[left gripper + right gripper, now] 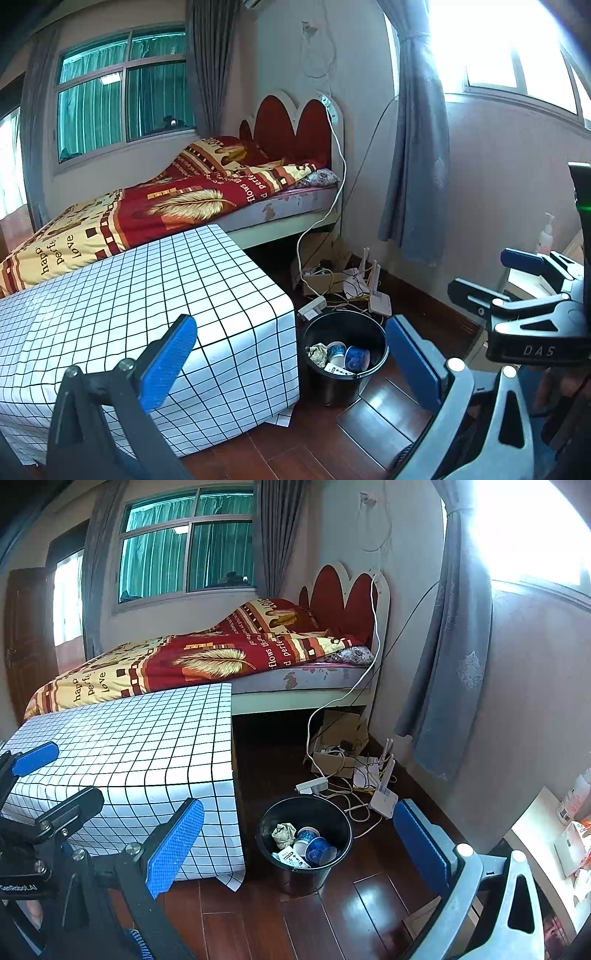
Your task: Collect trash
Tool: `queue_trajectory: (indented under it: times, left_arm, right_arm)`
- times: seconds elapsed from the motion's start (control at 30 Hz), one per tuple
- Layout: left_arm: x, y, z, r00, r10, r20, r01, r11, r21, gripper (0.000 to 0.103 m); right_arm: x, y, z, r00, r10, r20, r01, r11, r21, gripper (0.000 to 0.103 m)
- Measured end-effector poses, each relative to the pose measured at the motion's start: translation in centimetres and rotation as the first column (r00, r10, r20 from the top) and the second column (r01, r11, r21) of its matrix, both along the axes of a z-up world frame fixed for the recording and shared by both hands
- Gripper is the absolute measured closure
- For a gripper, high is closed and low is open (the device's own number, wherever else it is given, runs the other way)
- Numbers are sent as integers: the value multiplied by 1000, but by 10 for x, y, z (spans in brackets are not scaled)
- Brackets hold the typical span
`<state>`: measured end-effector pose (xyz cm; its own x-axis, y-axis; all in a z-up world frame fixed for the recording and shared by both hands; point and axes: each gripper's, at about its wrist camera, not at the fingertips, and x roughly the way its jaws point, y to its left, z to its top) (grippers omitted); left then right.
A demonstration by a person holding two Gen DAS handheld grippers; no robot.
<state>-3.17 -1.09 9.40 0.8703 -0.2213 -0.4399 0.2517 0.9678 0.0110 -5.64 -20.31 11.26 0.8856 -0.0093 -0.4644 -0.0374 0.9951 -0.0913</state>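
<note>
A black trash bin (343,384) stands on the wood floor beside the checkered table; it also shows in the right wrist view (304,877). Inside lie a crumpled paper (283,834), blue-and-white paper cups (318,849) and a white wrapper (291,858). My left gripper (291,363) is open and empty, held above and short of the bin. My right gripper (299,843) is open and empty, also above the bin. The right gripper shows at the right edge of the left wrist view (491,273). The left gripper shows at the left edge of the right wrist view (55,779).
A table under a white grid cloth (122,746) stands left of the bin. Behind it is a bed (207,657) with a red quilt. Cables, a cardboard box and a white router (384,801) lie on the floor by the wall. A white side table (535,834) with bottles is at right.
</note>
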Motion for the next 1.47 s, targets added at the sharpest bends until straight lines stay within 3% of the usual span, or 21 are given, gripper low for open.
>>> queue_trajectory:
  times: [1.47]
  left_arm:
    - [5, 13, -3, 999, -39, 6, 39, 999, -22, 1]
  right_arm:
    - [-1, -2, -5, 1000, -5, -9, 5, 1000, -6, 0]
